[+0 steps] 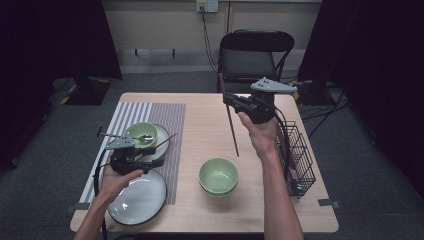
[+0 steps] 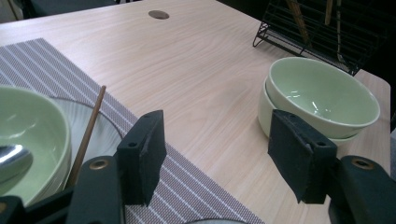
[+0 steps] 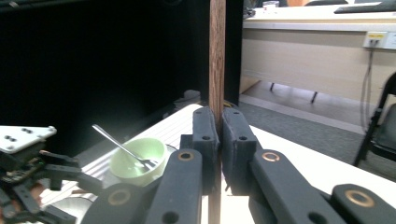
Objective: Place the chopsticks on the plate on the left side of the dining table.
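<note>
While we hold both tongs over the wooden table (image 1: 205,125), the work in hand looks like laying the second chopstick beside the first. Under and ahead of the left tongs (image 1: 131,150) lies the striped placemat (image 1: 165,115); just below them sits the empty plate (image 1: 142,200), and ahead of them the plate (image 1: 162,135) that carries a green bowl (image 1: 141,132) with a spoon (image 1: 145,138) in it. Between the two tongs, nearer us, stand the stacked green bowls (image 1: 218,175), and right of the right tongs (image 1: 231,100) is the black wire rack (image 1: 300,155).

The right tongs are clamped tight on the dark chopstick (image 1: 233,131), which hangs upright below the jaws, clear of the tabletop. The left tongs stand about half open with nothing between the pads (image 2: 142,156); the other chopstick (image 2: 86,137) leans on the plate rim just left of them.

To do this step well, we judge we should carry the held stick across to the left tongs' side, tilt it level before lowering, and line it up alongside its mate so the tip rests on the plate rim without knocking the spoon. Keeping the left tongs out of the path would help.

We cannot make out how much stick stands above the right jaws from the high view, since the grey plate covers them. What stands in the rack is cut off in the left gripper view, and the near plate is partly under our left hand (image 1: 116,181).
</note>
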Demonstrator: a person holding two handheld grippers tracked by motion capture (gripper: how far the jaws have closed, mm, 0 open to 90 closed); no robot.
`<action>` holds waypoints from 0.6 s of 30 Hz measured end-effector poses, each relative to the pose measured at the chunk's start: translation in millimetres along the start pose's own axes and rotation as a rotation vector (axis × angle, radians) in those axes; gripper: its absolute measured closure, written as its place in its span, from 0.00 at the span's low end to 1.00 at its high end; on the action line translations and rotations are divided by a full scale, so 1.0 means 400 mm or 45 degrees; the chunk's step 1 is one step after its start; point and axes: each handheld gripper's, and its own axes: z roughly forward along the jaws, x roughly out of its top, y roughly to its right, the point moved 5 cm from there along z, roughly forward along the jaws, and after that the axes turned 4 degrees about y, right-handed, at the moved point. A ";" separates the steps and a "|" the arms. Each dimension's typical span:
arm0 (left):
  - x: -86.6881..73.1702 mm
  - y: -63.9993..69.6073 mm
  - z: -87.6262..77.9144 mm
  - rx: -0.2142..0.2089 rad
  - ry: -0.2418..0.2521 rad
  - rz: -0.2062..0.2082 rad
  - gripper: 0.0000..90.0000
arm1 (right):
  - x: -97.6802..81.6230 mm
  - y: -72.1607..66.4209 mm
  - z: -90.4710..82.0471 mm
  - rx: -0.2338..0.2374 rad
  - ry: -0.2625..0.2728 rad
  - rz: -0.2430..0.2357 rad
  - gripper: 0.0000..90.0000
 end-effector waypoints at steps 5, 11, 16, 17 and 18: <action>0.027 0.016 0.009 -0.022 0.015 0.019 0.40 | 0.002 -0.036 0.008 0.040 0.020 0.005 0.94; 0.063 0.036 0.028 -0.064 0.060 0.023 0.42 | -0.002 -0.068 0.028 0.069 0.009 0.003 0.94; 0.073 0.047 0.040 -0.090 0.077 0.029 0.41 | -0.017 -0.106 0.040 0.111 0.004 -0.004 0.94; 0.078 0.051 0.043 -0.095 0.090 0.032 0.41 | -0.020 -0.112 0.044 0.120 0.002 -0.004 0.94; 0.081 0.053 0.045 -0.099 0.097 0.031 0.41 | -0.024 -0.121 0.049 0.133 -0.001 -0.002 0.94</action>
